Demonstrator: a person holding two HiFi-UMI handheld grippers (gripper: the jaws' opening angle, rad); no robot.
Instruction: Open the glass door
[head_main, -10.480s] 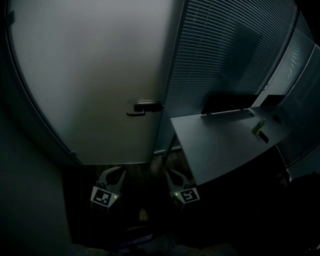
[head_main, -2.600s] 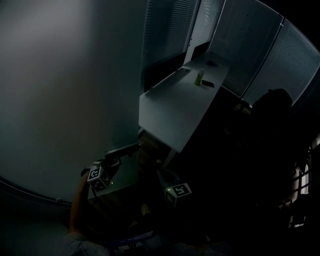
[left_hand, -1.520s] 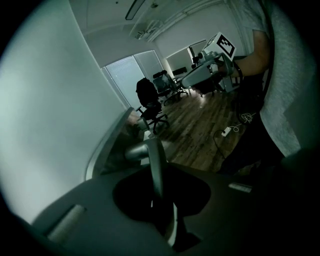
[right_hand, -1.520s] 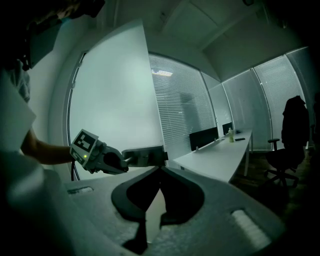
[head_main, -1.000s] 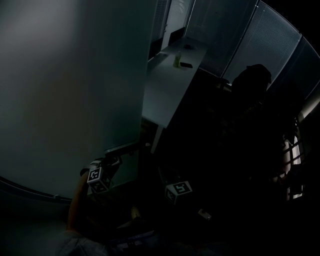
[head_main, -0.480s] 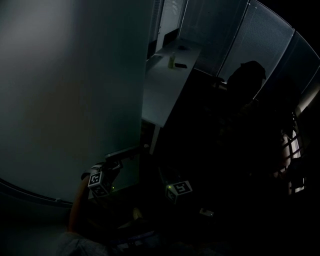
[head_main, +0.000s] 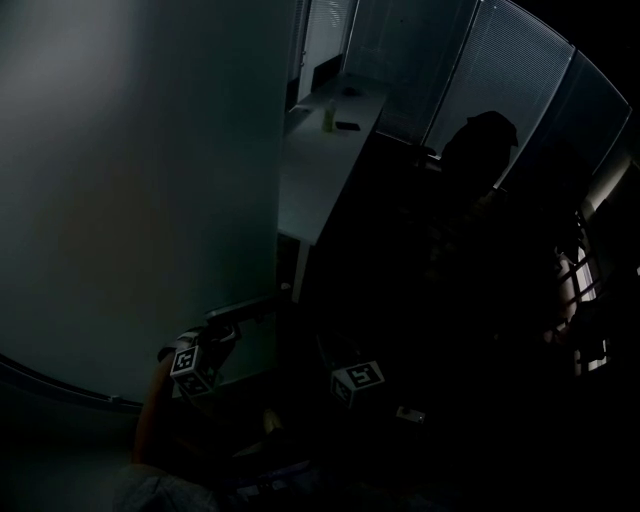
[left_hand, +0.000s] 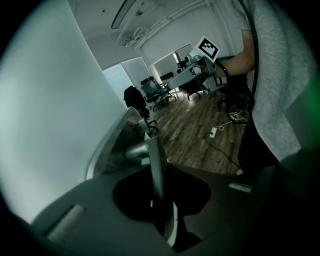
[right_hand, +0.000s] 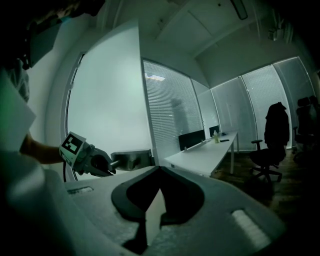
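Note:
The frosted glass door (head_main: 140, 180) stands swung open towards me. Its metal lever handle (head_main: 250, 305) sits at the door's edge, and my left gripper (head_main: 215, 335) is shut on it. In the left gripper view the lever (left_hand: 155, 165) runs down between the jaws of the left gripper (left_hand: 157, 200). The right gripper view shows that left gripper (right_hand: 100, 162) clamped on the handle beside the lock plate (right_hand: 131, 160). My right gripper (head_main: 335, 355) hangs free to the right of the door edge, jaws shut and holding nothing (right_hand: 159, 172).
A long white desk (head_main: 320, 170) with a small bottle (head_main: 327, 118) runs back from the door edge. Glass walls with blinds (right_hand: 175, 115) stand behind it. An office chair draped with a coat (right_hand: 272, 135) is at the right. A power strip (left_hand: 213, 132) lies on the wooden floor.
Ten seconds ago the door was closed, with both grippers low and the handle free. Now the left gripper holds the handle and the door is swung open. Hardly anything moved in the last second.

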